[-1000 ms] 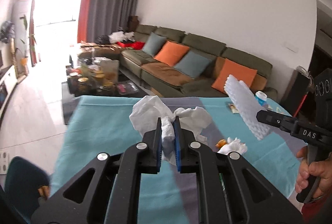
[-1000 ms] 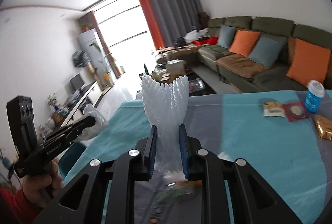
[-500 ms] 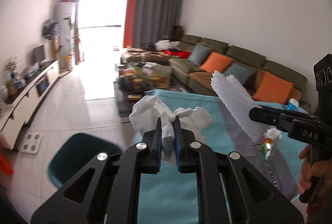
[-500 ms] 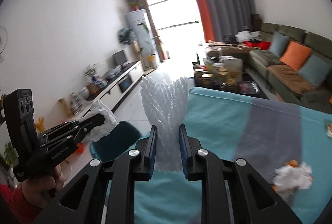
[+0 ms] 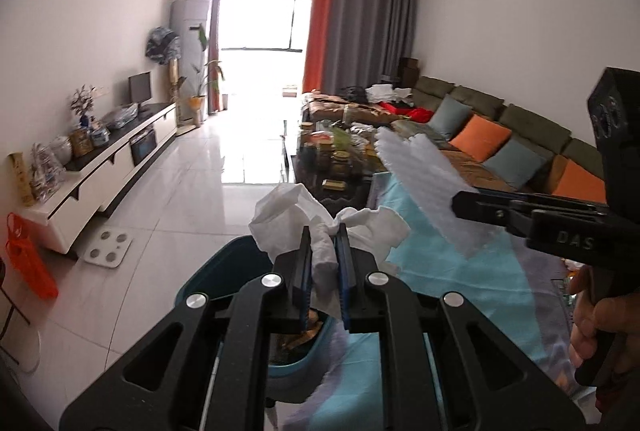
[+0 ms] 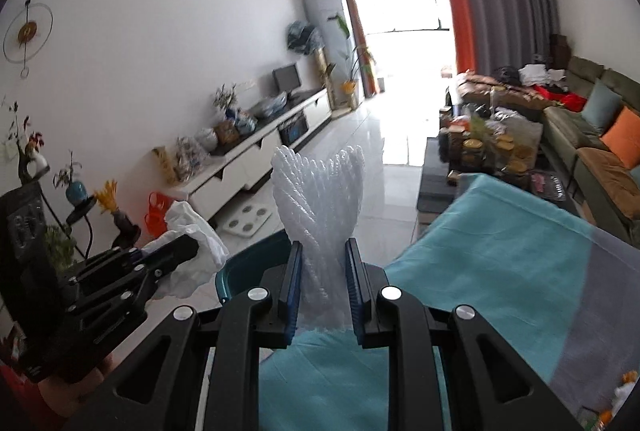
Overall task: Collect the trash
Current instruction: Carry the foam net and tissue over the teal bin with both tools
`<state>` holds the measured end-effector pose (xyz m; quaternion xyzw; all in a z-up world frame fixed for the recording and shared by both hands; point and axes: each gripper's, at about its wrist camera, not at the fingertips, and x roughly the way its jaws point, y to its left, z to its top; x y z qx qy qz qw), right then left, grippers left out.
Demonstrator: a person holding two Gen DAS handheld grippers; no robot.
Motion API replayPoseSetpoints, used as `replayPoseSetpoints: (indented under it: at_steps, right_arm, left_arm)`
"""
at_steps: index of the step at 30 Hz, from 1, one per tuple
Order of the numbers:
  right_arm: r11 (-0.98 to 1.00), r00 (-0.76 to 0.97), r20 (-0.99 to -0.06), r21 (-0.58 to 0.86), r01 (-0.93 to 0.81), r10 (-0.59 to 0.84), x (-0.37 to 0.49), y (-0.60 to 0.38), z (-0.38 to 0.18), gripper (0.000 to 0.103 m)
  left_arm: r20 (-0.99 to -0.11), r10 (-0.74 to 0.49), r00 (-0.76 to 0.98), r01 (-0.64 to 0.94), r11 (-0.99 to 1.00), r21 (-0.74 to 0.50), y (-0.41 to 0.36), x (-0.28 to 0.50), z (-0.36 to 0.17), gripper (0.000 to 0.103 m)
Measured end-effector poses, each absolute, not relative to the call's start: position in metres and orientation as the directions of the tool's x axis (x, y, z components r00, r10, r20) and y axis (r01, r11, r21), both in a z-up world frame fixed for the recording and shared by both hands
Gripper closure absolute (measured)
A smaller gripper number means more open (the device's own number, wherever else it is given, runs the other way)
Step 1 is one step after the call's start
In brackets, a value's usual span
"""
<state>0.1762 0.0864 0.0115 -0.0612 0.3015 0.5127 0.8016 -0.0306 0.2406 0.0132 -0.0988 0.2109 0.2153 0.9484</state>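
My left gripper (image 5: 323, 236) is shut on a crumpled white tissue (image 5: 296, 219), held over the rim of a teal trash bin (image 5: 224, 271) that stands on the floor by the table's corner. Some scraps lie inside the bin. My right gripper (image 6: 320, 251) is shut on a white foam net sleeve (image 6: 318, 191), held above the teal tablecloth's (image 6: 488, 255) corner with the bin (image 6: 256, 259) just beyond. In the left wrist view the right gripper (image 5: 460, 201) shows at the right with the foam net sleeve (image 5: 424, 175). In the right wrist view the left gripper (image 6: 192, 251) shows at the left with the tissue (image 6: 196, 243).
A white bathroom scale (image 5: 108, 249) and an orange bag (image 5: 28, 259) lie on the tiled floor left of the bin. A crowded coffee table (image 5: 336, 159) and a green sofa (image 5: 500, 135) stand beyond the table. More litter (image 6: 624, 387) sits at the tablecloth's right.
Both grippers have swung left from facing the sofa to the table's corner, carrying the tissue and the foam sleeve. The teal bin has come into view beneath them.
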Motion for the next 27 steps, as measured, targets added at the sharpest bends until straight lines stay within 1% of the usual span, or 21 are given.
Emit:
replayPoseSetpoints:
  at_steps: [5,8,10,12,16,19,22,27]
  right_arm:
    - [0.434,0.235,-0.621,0.189,-0.881,0.748,0.176,0.131,-0.008,0.083]
    - [0.421,0.211,-0.663,0.172,-0.890,0.718,0.179,0.154,-0.021,0.083]
    - [0.409,0.175,-0.690,0.190,-0.893,0.703,0.180,0.166,-0.030,0.083]
    - [0.400,0.169,-0.719,0.164,-0.902,0.675,0.182,0.182,-0.038,0.083]
    - [0.390,0.136,-0.759,0.166,-0.906,0.637,0.187,0.204,-0.052,0.083]
    - [0.391,0.107,-0.786,0.180,-0.903,0.609,0.193,0.216,-0.064,0.082]
    - [0.388,0.090,-0.811,0.177,-0.904,0.579,0.193,0.226,-0.075,0.082]
    - [0.384,0.075,-0.846,0.159,-0.909,0.528,0.195,0.244,-0.090,0.081]
  left_arm:
    - [-0.492,0.389,0.779,-0.499,0.859,-0.111,0.271,-0.040,-0.004,0.091]
    - [-0.526,0.381,0.760,-0.518,0.845,-0.136,0.289,-0.039,-0.019,0.090]
    - [-0.552,0.372,0.746,-0.528,0.836,-0.151,0.301,-0.031,-0.030,0.090]
    - [-0.577,0.370,0.729,-0.543,0.825,-0.157,0.314,-0.029,-0.039,0.090]
    - [-0.615,0.340,0.712,-0.556,0.807,-0.197,0.331,-0.013,-0.062,0.090]
    - [-0.639,0.341,0.689,-0.571,0.798,-0.190,0.342,-0.004,-0.074,0.090]
    - [-0.670,0.311,0.674,-0.574,0.791,-0.210,0.349,0.002,-0.092,0.089]
    - [-0.694,0.289,0.659,-0.574,0.789,-0.217,0.353,0.023,-0.110,0.089]
